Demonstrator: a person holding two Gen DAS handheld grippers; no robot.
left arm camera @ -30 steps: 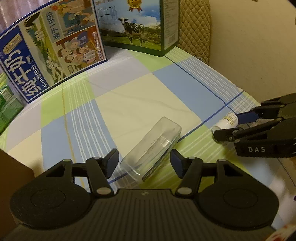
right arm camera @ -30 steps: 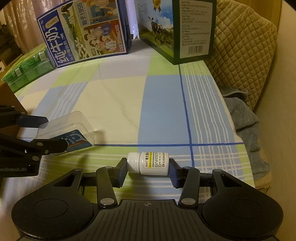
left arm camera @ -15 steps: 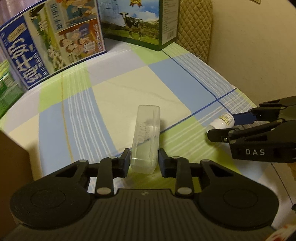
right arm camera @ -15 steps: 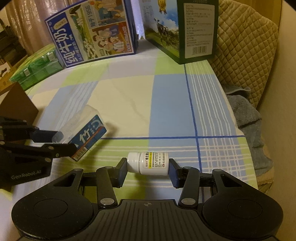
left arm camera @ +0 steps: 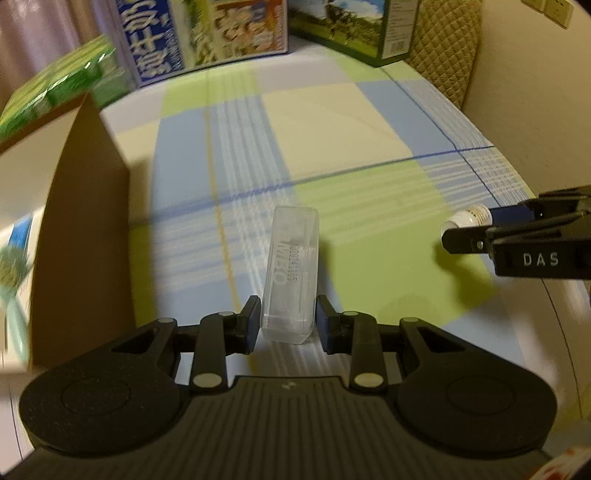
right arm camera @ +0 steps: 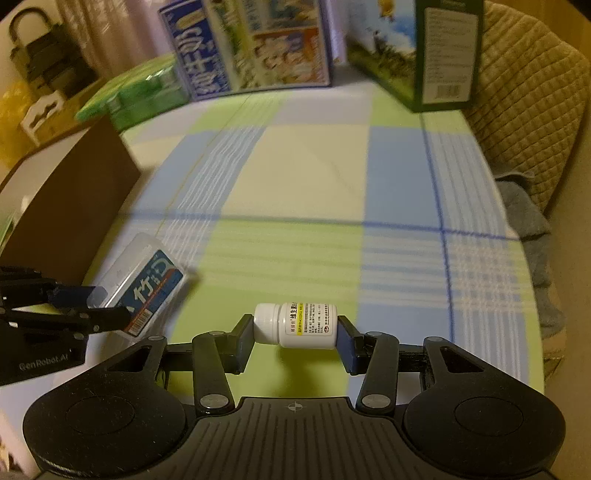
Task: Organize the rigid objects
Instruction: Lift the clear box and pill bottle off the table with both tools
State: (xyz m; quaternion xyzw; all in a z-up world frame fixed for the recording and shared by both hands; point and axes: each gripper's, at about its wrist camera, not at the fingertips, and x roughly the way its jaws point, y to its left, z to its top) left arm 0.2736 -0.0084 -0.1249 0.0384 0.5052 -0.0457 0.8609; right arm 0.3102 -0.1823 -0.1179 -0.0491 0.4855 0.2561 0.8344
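The left gripper (left arm camera: 286, 325) is clamping a clear plastic case (left arm camera: 291, 273) endwise, while the right gripper (right arm camera: 295, 338) is gripping a white pill bottle (right arm camera: 295, 325) sideways.

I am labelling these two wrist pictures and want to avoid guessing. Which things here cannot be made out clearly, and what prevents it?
- Brown box, left wrist view: its inside is blurred and cut off by the left edge.
- Clear plastic case, left wrist view: contents unreadable through the frosted wall.
- White bottle, right wrist view: label print is too small.
- Green packs, right wrist view: motion blur hides the print.
- Milk carton, left wrist view: its top is cut off.
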